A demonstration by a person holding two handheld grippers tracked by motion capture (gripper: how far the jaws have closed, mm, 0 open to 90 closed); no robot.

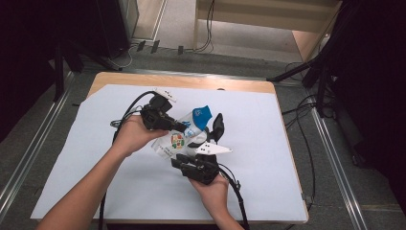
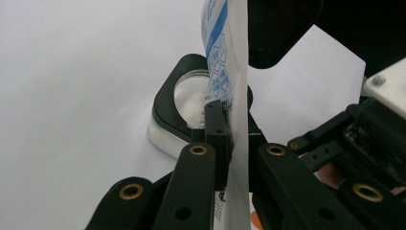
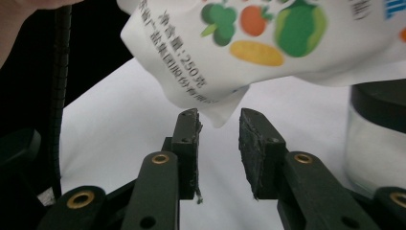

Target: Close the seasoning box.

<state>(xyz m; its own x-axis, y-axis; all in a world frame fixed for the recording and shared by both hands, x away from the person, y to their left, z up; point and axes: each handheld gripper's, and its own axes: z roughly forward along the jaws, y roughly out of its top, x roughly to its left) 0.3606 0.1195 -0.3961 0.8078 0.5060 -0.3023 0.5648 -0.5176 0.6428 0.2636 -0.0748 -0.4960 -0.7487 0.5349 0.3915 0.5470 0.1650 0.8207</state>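
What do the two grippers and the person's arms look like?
Both grippers, left gripper and right gripper, are black, each with two flat jaws, brass-coloured rivets and a black cable. The right carries a pale three-cornered plate with dark dots. Forearms are bare, without sleeves.

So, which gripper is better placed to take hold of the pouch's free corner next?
Right. The right gripper has open jaws either side of the pouch corner, not pressing it. The left gripper is shut on the pouch's edge.
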